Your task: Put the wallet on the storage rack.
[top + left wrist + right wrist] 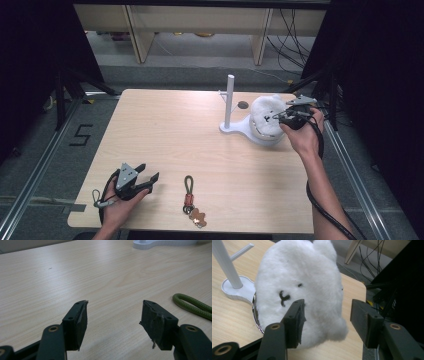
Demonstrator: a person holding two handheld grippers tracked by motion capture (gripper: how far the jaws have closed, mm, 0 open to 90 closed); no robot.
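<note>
Table (pixel 200 145): pale wood grain, light beige. Stand (pixel 229 107): plain white post and base. Plush (pixel 299 287): fluffy white, small black stitched face marks; silver rim showing under its edge. Keyring (pixel 190 197): olive-green cord loop, reddish-brown clasp, tan bear-shaped charm. Both grippers, left (pixel 145 181) and right (pixel 286 114): black jaws, grey top plates. Floor: grey, a black "5" (pixel 80 135) marked on it.

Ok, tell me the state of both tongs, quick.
Left tongs: open, holding nothing.
Right tongs: open, around the white plush toy.
</note>
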